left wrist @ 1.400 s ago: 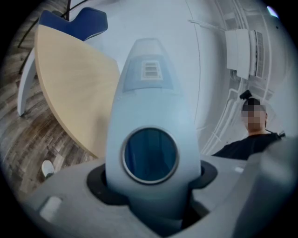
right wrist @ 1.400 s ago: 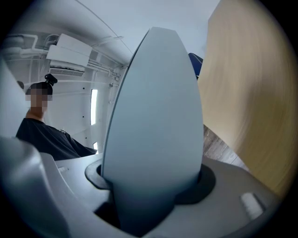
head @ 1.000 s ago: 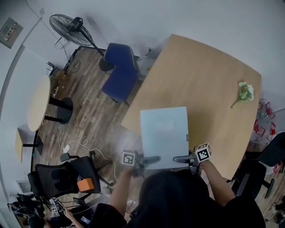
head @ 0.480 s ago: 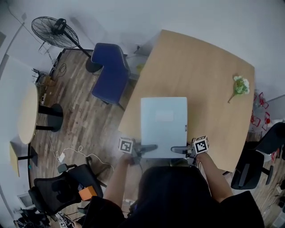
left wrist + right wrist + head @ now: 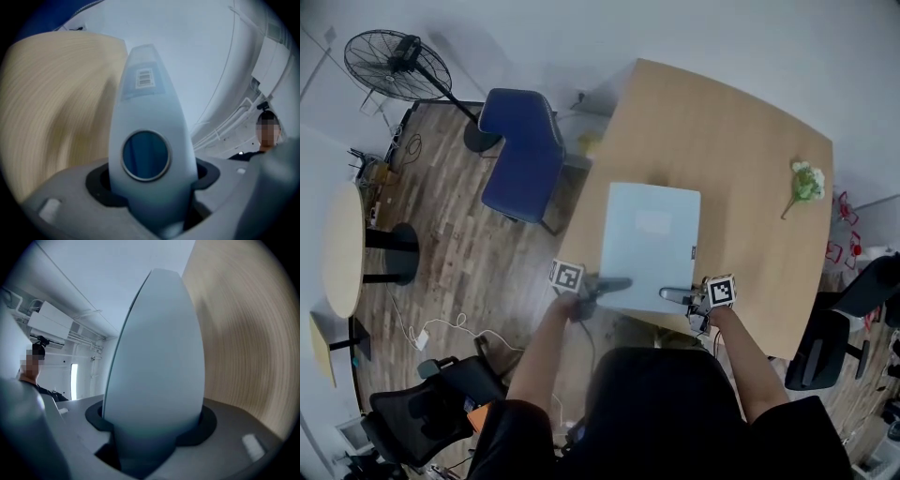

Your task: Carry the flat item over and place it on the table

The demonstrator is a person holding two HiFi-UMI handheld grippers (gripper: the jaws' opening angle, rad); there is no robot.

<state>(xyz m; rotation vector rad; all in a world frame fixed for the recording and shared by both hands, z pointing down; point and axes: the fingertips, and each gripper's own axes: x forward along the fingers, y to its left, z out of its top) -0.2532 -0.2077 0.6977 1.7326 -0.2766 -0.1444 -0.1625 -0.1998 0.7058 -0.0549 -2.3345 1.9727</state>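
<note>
pale blue-grey flat rectangular panel (image 5: 649, 246) over the light wooden table (image 5: 741, 141), near its 7 o'clock edge. clamped along the near side by left gripper (image 5: 619, 283) at 7 o'clock, right gripper (image 5: 668, 294) at 5 o'clock. small flower sprig (image 5: 804, 183) at 2 o'clock, blue chair (image 5: 520, 150) at 10 o'clock.

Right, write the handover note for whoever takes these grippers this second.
Left gripper: shut on the near edge of the board, toward its left corner.
Right gripper: shut on the same edge, toward the right corner.
Board: held over the near part of the table; can't tell whether it touches the top yet.
Done: board brought over the table.
Left to do: set it down flat, open both grippers, draw them back.
</note>
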